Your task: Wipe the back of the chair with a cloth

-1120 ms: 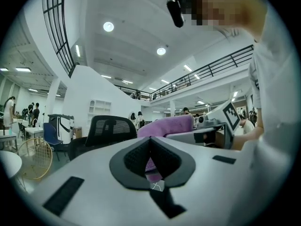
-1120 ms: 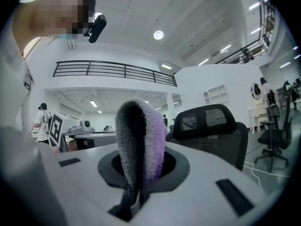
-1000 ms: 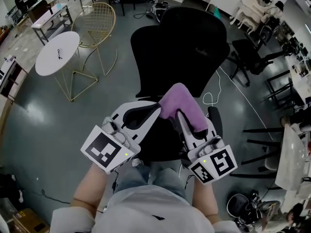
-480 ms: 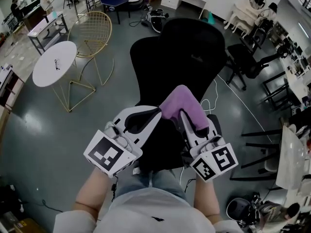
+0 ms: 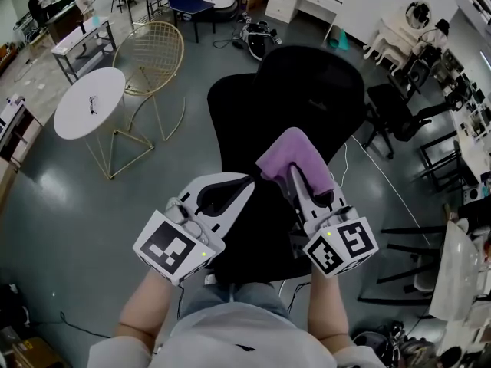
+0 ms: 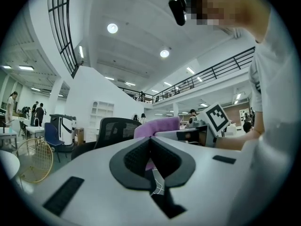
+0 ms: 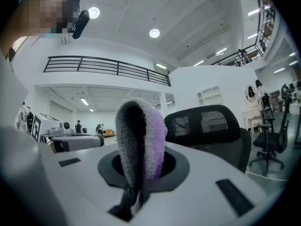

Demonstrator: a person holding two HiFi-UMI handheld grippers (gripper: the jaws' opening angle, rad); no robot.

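One purple fleecy cloth (image 5: 295, 157) is noted, folded into an upright loop with a grey shaded inner face. It is pinched at its lower end by the right gripper (image 7: 139, 172). The cloth is held over the seat of the one black mesh-backed office chair (image 5: 311, 90), short of the backrest. Two grippers are counted. The left gripper (image 6: 151, 144) has its jaws pressed together on nothing. One round white table (image 5: 88, 103) and one gold wire chair (image 5: 153, 48) stand apart at left.
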